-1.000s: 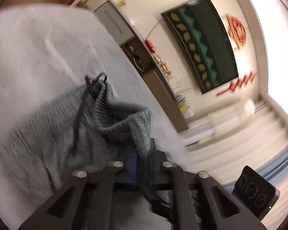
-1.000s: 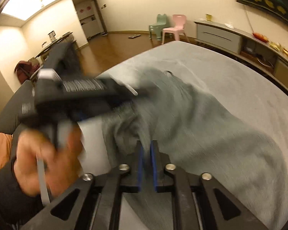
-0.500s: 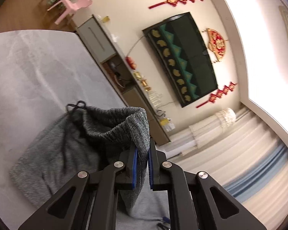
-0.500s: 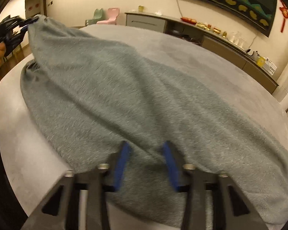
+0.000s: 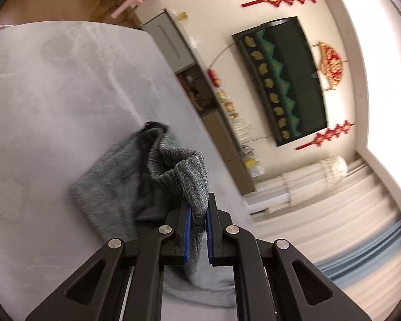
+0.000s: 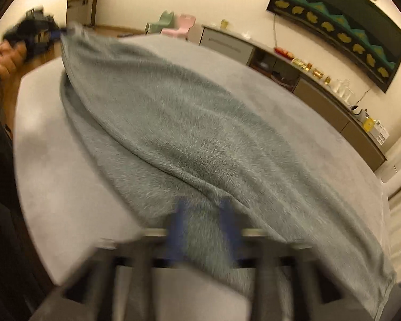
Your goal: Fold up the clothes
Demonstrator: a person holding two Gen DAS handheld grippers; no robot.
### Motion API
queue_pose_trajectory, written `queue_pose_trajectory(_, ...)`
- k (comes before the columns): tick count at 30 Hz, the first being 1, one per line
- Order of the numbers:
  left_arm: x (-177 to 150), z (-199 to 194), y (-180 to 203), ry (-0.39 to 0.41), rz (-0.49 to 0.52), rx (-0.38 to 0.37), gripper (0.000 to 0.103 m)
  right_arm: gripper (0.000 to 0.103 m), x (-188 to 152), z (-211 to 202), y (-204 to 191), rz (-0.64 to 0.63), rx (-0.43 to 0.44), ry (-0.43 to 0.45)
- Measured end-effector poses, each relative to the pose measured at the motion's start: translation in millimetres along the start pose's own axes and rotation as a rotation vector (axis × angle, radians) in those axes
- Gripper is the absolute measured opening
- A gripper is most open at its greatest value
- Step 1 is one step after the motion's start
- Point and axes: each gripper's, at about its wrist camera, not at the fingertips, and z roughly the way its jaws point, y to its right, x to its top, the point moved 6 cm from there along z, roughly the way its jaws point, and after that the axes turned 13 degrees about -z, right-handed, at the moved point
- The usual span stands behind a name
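The grey table (image 6: 66, 187) lies bare along its near left edge and across its far right stretch, so a gripper could pass there. The grey garment (image 6: 200, 139) sprawls diagonally over the middle, blocking that path. Beyond the far edge a long sideboard (image 6: 320, 101) lines the wall, and two small chairs (image 6: 179, 24) stand at the far left.

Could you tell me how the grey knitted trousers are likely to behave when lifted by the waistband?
The grey knitted trousers probably flop: they drape from the left gripper. The fuzzy knit likely grips the blue pads. They may drag on the grey table cover.
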Motion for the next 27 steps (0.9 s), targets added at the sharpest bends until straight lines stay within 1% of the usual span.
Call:
queue_pose_trajectory(2, 4, -5, 16, 0.015, 0.004, -0.063, 0.007, 0.051, 4, 19, 4, -0.029, -0.001, -0.032)
queue_pose_trajectory(4, 8, -7, 26, 0.021, 0.007, -0.091, 0.007, 0.051, 4, 29, 13, -0.027, 0.001, -0.048)
queue_pose_trajectory(5, 9, -7, 30, 0.024, 0.009, -0.096, 0.007, 0.051, 4, 31, 19, -0.003, 0.027, -0.049)
queue_pose_trajectory(6, 11, -6, 33, 0.025, 0.012, -0.100, 0.007, 0.044, 4, 31, 23, 0.011, 0.049, -0.054)
queue_pose_trajectory(7, 12, -4, 36, 0.024, 0.015, -0.098, 0.007, 0.029, 5, 31, 26, 0.014, 0.065, -0.054)
queue_pose_trajectory(8, 12, -3, 37, 0.022, 0.017, -0.095, 0.007, 0.024, 6, 31, 28, 0.017, 0.080, -0.054)
queue_pose_trajectory(9, 12, -1, 39, 0.021, 0.020, -0.092, 0.007, 0.016, 8, 28, 30, 0.016, 0.083, -0.050)
queue_pose_trajectory(10, 12, -1, 39, 0.019, 0.023, -0.088, 0.007, 0.010, 9, 23, 32, 0.010, 0.073, -0.041)
queue_pose_trajectory(12, 12, -1, 41, 0.025, 0.026, -0.081, 0.007, 0.008, 12, 11, 36, 0.001, 0.048, -0.020)
queue_pose_trajectory(14, 13, -4, 42, 0.035, 0.024, -0.077, 0.007, 0.008, 13, -12, 39, -0.002, 0.006, 0.014)
queue_pose_trajectory(16, 14, -9, 40, 0.042, 0.026, -0.054, 0.007, 0.008, 13, -29, 39, -0.009, -0.017, 0.033)
queue_pose_trajectory(18, 14, -11, 33, 0.041, 0.029, -0.008, 0.008, 0.008, 11, -42, 36, -0.018, -0.028, 0.046)
queue_pose_trajectory(20, 13, -11, 21, 0.035, 0.028, 0.065, 0.008, 0.007, 9, -50, 25, -0.033, 0.005, 0.043)
queue_pose_trajectory(22, 9, -7, 3, 0.017, 0.023, 0.168, 0.008, 0.007, 3, -48, 9, -0.053, 0.046, 0.019)
queue_pose_trajectory(25, 4, 7, -26, -0.001, 0.031, 0.345, 0.008, 0.007, -11, -21, -13, -0.083, 0.083, -0.046)
queue_pose_trajectory(27, -2, 17, -40, -0.023, 0.054, 0.446, 0.008, 0.008, -17, -5, -15, -0.072, 0.093, -0.071)
